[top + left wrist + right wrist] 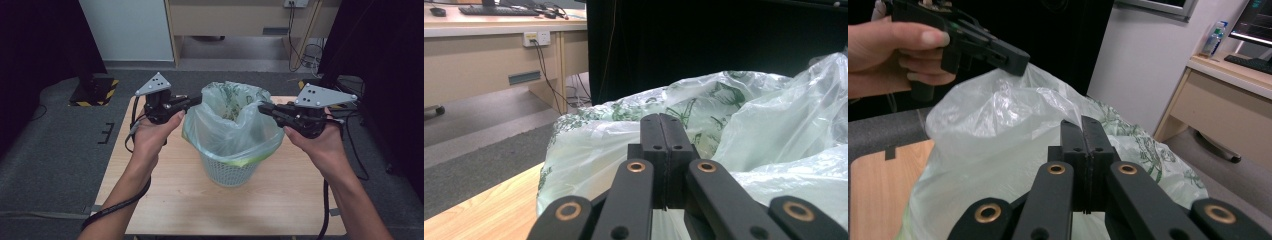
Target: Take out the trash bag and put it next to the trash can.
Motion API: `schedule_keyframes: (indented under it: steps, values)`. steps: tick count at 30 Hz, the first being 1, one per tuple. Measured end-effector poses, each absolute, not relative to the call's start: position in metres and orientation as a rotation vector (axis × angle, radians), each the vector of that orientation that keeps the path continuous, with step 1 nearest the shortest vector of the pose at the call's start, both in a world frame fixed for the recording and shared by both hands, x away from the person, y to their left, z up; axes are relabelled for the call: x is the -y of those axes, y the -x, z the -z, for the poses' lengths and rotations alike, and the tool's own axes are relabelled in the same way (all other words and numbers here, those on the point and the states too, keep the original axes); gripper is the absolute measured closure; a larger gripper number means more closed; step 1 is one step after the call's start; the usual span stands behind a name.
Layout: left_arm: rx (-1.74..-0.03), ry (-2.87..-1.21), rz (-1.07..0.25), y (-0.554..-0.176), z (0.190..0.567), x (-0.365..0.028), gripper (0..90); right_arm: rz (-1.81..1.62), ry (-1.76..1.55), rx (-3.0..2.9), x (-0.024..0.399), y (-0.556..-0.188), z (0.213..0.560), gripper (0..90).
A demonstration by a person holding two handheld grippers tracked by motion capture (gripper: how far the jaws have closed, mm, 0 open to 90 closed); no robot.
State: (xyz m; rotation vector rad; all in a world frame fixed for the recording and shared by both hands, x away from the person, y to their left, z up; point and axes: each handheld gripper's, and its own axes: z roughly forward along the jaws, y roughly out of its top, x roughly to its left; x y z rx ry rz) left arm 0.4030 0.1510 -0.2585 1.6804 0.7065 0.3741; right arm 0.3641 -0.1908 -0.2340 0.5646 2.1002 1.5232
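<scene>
Two grippers flank a basket [229,172] lined with a plastic bag [227,127], standing mid-table near the far edge. Left gripper [196,100], jaws pressed together, pinches the bag's left rim; right gripper [262,107], likewise closed, pinches the right rim.

The high view looks forward and down from above the person's side onto the wooden counter [280,200], taking in the whole top and the floor around it. Each gripper view sits low and close behind its own hand-held gripper, looking level along its black jaws. All three views share the plastic bag [232,125] [724,107] [998,130] lining the white basket [227,172], each gripper view meeting it from an opposite side.
</scene>
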Motion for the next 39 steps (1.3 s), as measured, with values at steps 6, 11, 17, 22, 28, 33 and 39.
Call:
schedule_keyframes:
  steps: [6,11,17,22,28,33,39]
  values:
    - [-0.699,-1.691,-0.356,-0.403,0.264,-0.148,90.0,-1.446,-0.538,-2.184,0.169,-0.368,0.239,90.0]
    - [-0.689,-1.715,-0.350,-0.403,0.267,-0.146,90.0,-1.393,-0.506,-2.241,0.150,-0.370,0.249,90.0]
    - [-0.682,-1.732,-0.334,-0.402,0.275,-0.146,90.0,-1.401,-0.517,-2.226,0.143,-0.373,0.249,90.0]
    - [-0.685,-1.733,-0.320,-0.402,0.280,-0.145,90.0,-1.458,-0.535,-2.179,0.139,-0.377,0.235,90.0]
    - [-0.687,-1.723,-0.311,-0.403,0.280,-0.144,90.0,-1.380,-0.565,-2.222,0.127,-0.386,0.238,90.0]
    - [-0.678,-1.710,-0.335,-0.400,0.272,-0.143,90.0,-1.387,-0.541,-2.256,0.111,-0.392,0.243,90.0]
    - [-0.653,-1.706,-0.321,-0.398,0.264,-0.140,90.0,-1.369,-0.522,-2.286,0.101,-0.393,0.254,90.0]
